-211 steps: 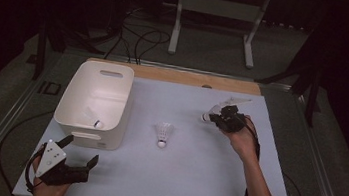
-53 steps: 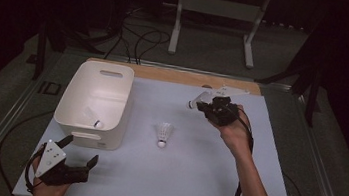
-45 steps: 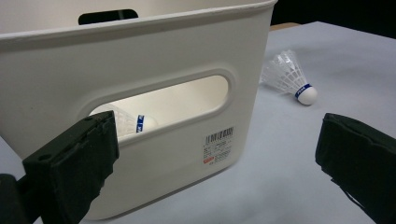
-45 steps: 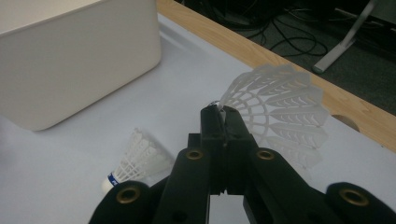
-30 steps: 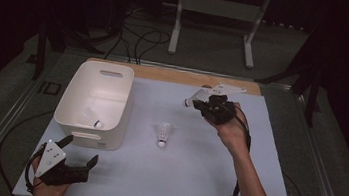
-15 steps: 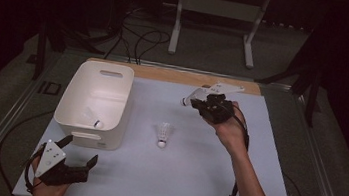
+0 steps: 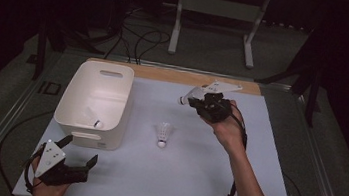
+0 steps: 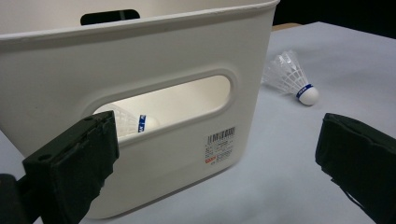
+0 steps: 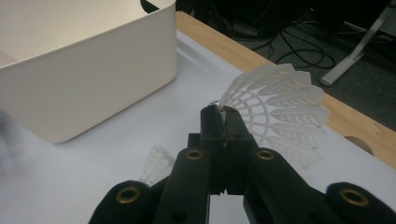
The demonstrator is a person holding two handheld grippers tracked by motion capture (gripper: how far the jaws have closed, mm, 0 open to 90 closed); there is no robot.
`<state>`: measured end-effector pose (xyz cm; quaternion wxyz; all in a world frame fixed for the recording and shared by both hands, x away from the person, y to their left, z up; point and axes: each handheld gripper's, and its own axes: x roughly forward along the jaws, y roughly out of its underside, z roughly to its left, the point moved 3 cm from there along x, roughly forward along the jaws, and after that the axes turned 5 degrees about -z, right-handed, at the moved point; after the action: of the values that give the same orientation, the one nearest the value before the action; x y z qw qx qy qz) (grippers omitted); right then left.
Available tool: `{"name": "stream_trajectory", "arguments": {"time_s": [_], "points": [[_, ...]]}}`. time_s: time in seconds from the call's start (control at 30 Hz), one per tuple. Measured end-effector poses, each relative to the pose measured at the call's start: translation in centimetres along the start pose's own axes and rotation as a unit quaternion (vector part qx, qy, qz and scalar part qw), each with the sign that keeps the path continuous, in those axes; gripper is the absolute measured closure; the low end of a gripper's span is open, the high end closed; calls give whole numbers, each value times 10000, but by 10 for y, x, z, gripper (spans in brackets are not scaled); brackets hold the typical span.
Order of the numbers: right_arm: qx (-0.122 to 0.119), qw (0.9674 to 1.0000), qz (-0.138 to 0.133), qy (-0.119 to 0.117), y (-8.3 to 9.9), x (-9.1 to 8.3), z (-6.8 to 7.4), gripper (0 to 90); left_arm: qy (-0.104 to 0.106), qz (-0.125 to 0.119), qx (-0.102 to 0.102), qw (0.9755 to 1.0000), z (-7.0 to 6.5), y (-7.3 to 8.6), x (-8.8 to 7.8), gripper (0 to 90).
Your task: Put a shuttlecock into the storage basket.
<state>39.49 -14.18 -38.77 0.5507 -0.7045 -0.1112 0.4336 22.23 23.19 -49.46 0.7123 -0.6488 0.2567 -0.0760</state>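
White feathered plastic shuttlecock (image 9: 280, 107) sits clenched in the right gripper (image 9: 219, 114); another shuttlecock (image 7: 162, 134) lies between it and the white plastic bin (image 7: 72, 110), left gripper (image 7: 77, 159) released.

Black two-jaw right tool (image 9: 223, 114) with brass screws, grey three-cornered plate, trailing black cable, bare forearms

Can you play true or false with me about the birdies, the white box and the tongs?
1. The right tongs pinch a shuttlecock by the edge of its skirt. True.
2. The white bin has nothing inside. False: a shuttlecock lies in it.
3. A shuttlecock lies on the table beside the bin. True.
4. The left tongs hold the bin's handle. False: they are open and grip nothing.
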Motion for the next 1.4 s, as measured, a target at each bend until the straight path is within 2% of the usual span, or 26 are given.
{"name": "stream_trajectory", "arguments": {"time_s": [1.4], "points": [[-191, 9997, -101, -140, -15, 5, 15, 894, 2, -1, -3, 10000, 0, 0, 0, 0]]}}
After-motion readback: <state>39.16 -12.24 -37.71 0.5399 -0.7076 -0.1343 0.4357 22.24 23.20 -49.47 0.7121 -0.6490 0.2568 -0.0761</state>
